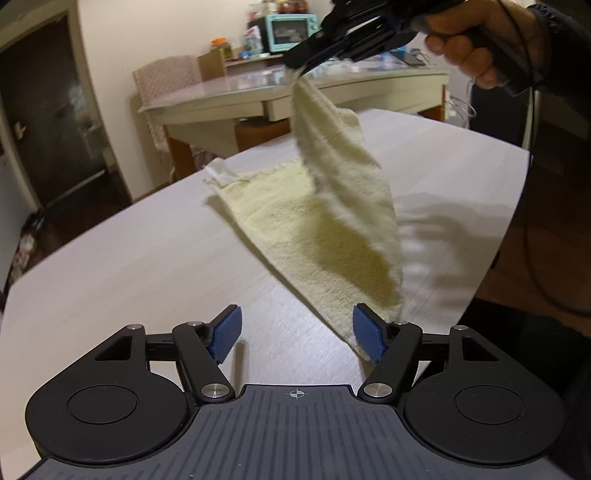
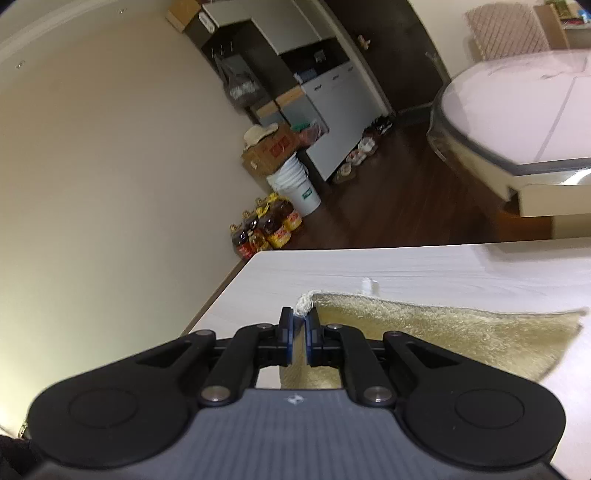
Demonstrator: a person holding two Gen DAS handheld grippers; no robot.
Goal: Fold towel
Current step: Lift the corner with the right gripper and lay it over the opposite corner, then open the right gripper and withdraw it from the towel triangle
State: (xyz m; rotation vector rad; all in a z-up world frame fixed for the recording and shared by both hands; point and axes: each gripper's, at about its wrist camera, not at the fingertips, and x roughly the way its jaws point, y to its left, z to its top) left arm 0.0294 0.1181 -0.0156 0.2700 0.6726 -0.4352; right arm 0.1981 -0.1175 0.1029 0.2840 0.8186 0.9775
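Observation:
A pale yellow towel (image 1: 295, 218) lies partly on the white table (image 1: 129, 266), one corner lifted high. My right gripper (image 1: 299, 70) pinches that raised corner above the table, held by a hand at the upper right. In the right wrist view the right gripper (image 2: 300, 325) is shut on the towel's corner, and the rest of the towel (image 2: 461, 332) spreads to the right below it. My left gripper (image 1: 295, 332) hovers low over the table, open, its right pad (image 1: 365, 332) touching the towel's near corner, with no cloth between the pads.
A white label tab (image 1: 219, 171) sticks out at the towel's far edge. Behind the table stands a round table (image 1: 258, 96) with a teal oven (image 1: 291, 31) and clutter. The floor holds a bucket (image 2: 295, 188), oil bottles (image 2: 266, 229) and boxes.

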